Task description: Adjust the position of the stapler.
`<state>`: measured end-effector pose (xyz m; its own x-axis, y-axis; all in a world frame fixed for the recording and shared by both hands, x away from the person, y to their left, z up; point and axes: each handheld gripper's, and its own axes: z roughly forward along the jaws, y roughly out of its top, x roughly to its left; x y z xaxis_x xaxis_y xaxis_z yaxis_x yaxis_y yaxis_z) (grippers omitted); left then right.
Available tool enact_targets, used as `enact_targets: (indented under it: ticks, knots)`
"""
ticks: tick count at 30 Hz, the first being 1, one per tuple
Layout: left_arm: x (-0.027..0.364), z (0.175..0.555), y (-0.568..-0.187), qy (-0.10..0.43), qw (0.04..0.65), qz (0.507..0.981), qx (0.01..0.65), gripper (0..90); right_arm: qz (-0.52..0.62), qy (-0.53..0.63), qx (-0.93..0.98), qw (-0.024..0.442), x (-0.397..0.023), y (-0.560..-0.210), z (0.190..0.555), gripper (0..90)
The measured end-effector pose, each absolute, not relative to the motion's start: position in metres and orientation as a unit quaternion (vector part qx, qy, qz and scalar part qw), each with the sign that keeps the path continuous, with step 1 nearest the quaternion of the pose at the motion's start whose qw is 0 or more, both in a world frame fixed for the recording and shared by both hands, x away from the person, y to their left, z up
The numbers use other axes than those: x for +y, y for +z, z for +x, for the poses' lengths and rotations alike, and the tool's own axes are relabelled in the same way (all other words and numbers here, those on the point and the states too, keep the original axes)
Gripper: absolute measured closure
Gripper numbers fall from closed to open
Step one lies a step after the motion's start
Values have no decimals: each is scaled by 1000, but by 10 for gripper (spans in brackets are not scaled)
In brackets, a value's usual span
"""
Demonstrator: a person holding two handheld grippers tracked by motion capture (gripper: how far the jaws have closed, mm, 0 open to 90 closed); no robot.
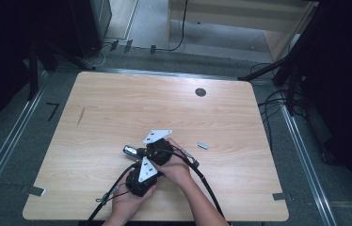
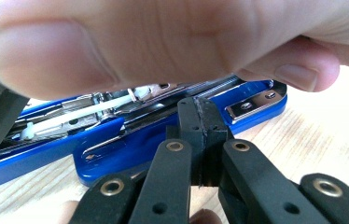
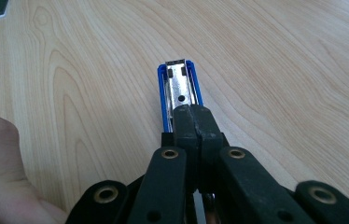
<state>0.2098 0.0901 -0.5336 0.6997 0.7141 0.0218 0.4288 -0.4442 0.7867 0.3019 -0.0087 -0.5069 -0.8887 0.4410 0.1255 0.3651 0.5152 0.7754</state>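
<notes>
A: Blue stapler (image 2: 130,144) lying opened up low on the tabletop (image 1: 117,103), right between both hands. Left tool (image 2: 202,140) clamped shut just beside the base; right tool (image 3: 195,128) shut too, jaws pressed together over the metal staple channel (image 3: 180,84).

B: Looks like a reload, probably. Staple strip (image 1: 204,145) sitting apart to the right. Better to pin the base flat, keep that channel level, then slide the strip in slowly. No forcing, or jammed for sure.
</notes>
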Motion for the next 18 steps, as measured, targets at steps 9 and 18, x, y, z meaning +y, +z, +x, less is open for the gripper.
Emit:
enact_targets:
  ticks: [9,18]
  knots:
    - [91,210,-533,177,400,830,346,900,241,453,857,52,-16,-502,301,900]
    - [91,210,-534,175,401,830,346,900,260,476,837,73,-46,-486,300,891]
